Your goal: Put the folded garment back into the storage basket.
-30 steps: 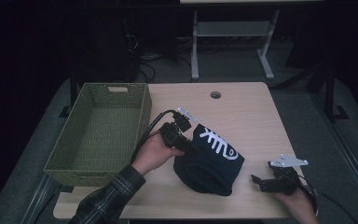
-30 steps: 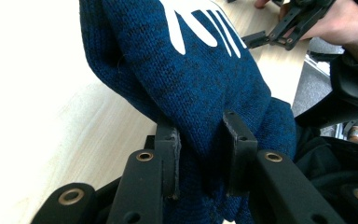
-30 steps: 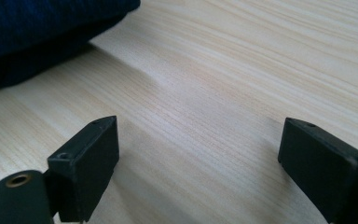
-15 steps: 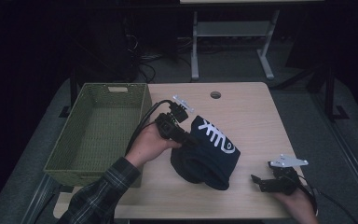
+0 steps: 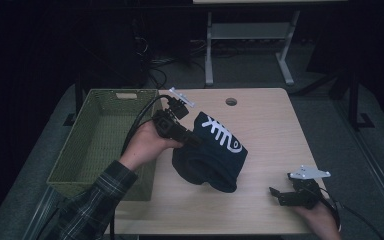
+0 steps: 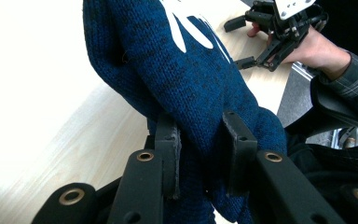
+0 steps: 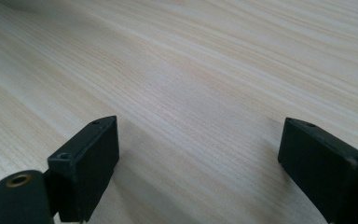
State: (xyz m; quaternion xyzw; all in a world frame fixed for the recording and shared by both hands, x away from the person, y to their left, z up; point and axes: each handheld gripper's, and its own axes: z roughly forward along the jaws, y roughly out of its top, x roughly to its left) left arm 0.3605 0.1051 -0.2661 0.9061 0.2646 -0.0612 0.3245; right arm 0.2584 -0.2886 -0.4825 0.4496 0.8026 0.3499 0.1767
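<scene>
counter (image 5: 275,125): pale wood, carrying the lot.
basket (image 5: 87,165): green wicker, just left of the action.
knit hat (image 5: 212,152): dark blue, lifted at its left edge, basket lying to its left.
left hand-held gripper (image 6: 200,140): clamped on the hat's knit.
right hand-held gripper (image 5: 275,192): jaws wide, holding nothing, resting well apart.

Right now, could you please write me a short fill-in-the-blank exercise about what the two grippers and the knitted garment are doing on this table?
1. The left gripper is shut on a dark ____ knitted garment with white markings.
2. The right gripper rests near the table's edge with its jaws ____.
3. Beside the garment, on the left gripper's side, stands an empty ____ woven basket.

Missing words: blue; open; green
</scene>
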